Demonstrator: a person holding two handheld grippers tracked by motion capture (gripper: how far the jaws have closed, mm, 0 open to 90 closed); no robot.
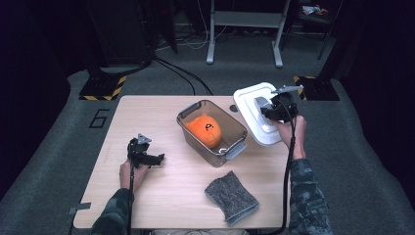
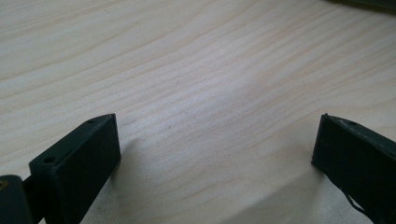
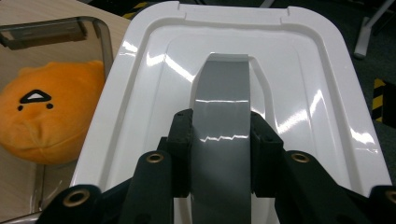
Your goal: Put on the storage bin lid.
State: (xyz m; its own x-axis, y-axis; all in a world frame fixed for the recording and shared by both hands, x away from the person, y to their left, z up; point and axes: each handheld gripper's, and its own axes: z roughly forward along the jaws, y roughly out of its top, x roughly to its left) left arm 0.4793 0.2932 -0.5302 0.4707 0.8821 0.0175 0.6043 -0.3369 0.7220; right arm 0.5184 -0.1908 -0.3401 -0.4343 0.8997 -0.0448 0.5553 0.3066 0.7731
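Observation:
A clear plastic bin [image 1: 235, 128] stands mid-table with an orange plush toy [image 1: 204, 129] inside; the toy also shows at the left of the right gripper view [image 3: 44, 119]. A white lid [image 1: 250, 113] is held tilted at the table's right edge. My right gripper [image 1: 272, 111] is shut on the lid's grey handle [image 3: 220, 135], its jaws pressed against both sides of it. The white lid [image 3: 308, 93] spreads beyond. My left gripper [image 1: 155, 159] rests low over the bare wood at the left, open with nothing between its fingers [image 2: 84, 163].
A grey knitted cloth [image 1: 231, 197] lies near the front edge of the table [image 1: 147, 112]. Beyond the table are grey carpet, cables and a metal stand's legs [image 1: 244, 29].

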